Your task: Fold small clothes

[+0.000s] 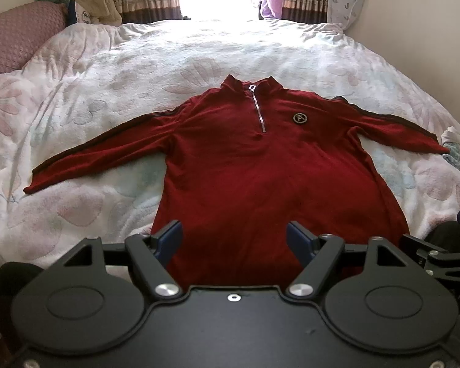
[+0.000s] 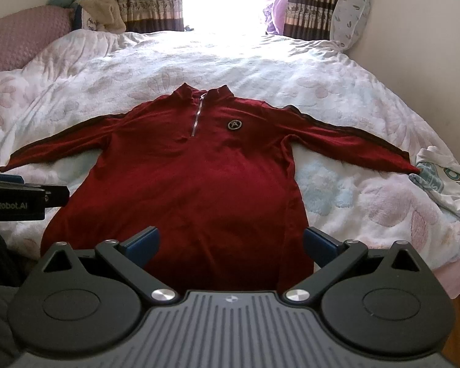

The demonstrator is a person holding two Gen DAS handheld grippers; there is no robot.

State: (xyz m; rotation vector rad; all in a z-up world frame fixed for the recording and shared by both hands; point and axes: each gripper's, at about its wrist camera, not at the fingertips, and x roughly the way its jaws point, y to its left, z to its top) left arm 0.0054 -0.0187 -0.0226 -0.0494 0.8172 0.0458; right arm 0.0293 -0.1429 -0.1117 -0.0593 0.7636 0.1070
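the red zip-neck top (image 1: 254, 168) lay flat on the flowery blanket (image 1: 107, 92), front up, sleeves spread out, hem at the near edge. the left gripper (image 1: 233, 236) and right gripper (image 2: 231, 243) were wide open, holding nothing, above the hem.

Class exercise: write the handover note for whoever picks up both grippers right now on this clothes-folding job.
Left gripper: open, empty, at the hem.
Right gripper: open, empty, at the hem.
Red zip-neck top: flat on the floral bedspread, front up, both sleeves spread out.
White printed garment: crumpled at the right edge.
Done: top laid out.
Left: every fold, then probably the white garment.
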